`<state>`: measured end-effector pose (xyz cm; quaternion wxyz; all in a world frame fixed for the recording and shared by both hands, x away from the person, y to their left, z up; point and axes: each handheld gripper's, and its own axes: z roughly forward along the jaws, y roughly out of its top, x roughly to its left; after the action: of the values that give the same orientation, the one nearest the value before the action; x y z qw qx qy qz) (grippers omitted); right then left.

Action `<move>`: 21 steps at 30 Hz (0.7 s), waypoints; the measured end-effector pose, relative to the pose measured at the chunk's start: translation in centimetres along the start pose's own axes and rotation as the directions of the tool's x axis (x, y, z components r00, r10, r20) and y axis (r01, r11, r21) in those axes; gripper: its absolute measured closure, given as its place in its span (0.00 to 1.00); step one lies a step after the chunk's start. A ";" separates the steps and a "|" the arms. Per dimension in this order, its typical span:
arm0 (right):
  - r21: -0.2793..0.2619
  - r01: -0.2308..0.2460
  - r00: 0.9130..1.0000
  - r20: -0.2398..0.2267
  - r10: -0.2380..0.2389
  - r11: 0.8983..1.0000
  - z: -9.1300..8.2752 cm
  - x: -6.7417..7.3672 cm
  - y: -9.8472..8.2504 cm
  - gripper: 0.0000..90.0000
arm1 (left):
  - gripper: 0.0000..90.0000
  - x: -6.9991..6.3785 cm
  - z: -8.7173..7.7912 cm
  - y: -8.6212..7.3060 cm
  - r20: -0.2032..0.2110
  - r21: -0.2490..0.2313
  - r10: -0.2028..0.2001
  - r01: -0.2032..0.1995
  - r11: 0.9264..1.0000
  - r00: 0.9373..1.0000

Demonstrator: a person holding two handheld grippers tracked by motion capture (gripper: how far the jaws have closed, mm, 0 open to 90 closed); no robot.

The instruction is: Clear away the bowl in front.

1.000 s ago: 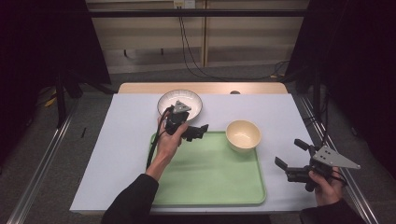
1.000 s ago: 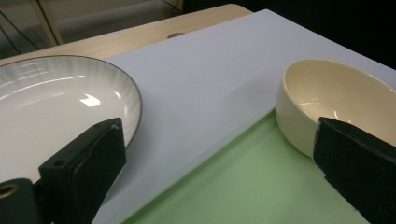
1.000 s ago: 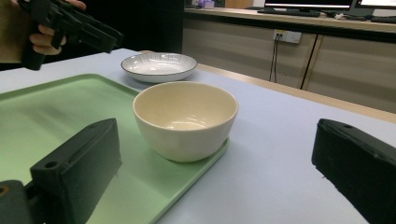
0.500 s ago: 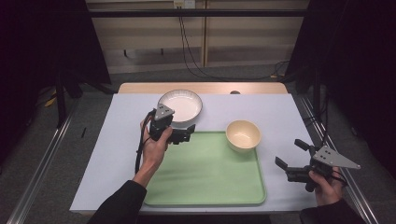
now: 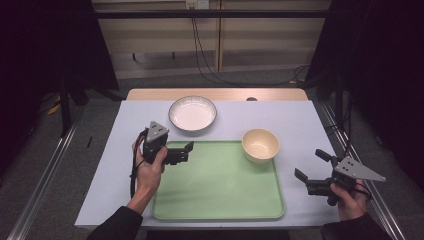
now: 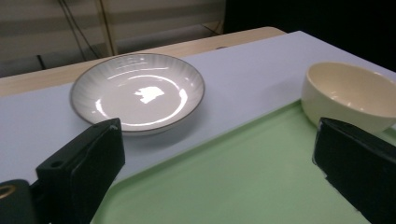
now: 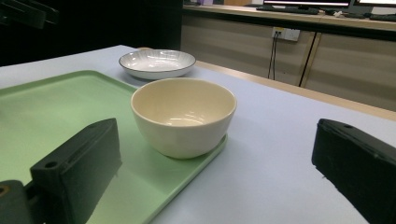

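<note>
Plate [image 5: 192, 113]: just ahead of your left gripper [image 5: 186, 151], still off the tray [image 5: 220, 200].
Left jaws: wide apart, empty, likely set for its rim.
Right gripper [image 5: 311, 167]: gaping, idle, bowl [image 5: 260, 145] ahead.

Pale sheet [image 5: 300, 120] over wooden table [image 5: 150, 94], black cables [image 5: 196, 45] behind.

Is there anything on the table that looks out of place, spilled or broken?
One small oddity: the cream bowl sits on the far right corner of the green tray, and seems to overhang its rim. The white plate looks clean and intact; nothing is spilled.
</note>
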<state>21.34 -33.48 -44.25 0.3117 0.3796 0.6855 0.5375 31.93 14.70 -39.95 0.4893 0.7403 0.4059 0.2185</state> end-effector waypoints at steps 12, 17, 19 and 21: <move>0.005 0.004 1.000 -0.002 -0.004 1.000 0.0 0.0 0.0 0.01 | 0.02 1.5 -3.8 -2.6 -0.050 -0.016 0.002 -0.003 1.000 0.999; -0.001 0.006 1.000 0.003 -0.006 1.000 0.0 0.0 0.0 0.01 | 0.02 1.7 -4.9 -4.2 -0.068 -0.012 -0.017 0.017 1.000 0.998; -0.001 0.007 1.000 0.004 -0.007 1.000 0.0 0.0 0.0 0.01 | 0.02 1.8 -5.1 -4.4 -0.064 -0.014 -0.031 0.030 0.999 0.997; 0.001 0.000 1.000 0.001 0.000 1.000 0.0 0.1 0.0 0.01 | 0.03 2.2 -5.6 -4.8 -0.085 -0.018 -0.044 0.043 0.999 0.995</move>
<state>21.32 -33.43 -44.25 0.3117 0.3799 0.6856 0.5371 27.24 20.47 -42.09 0.4822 0.7174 0.4405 0.2424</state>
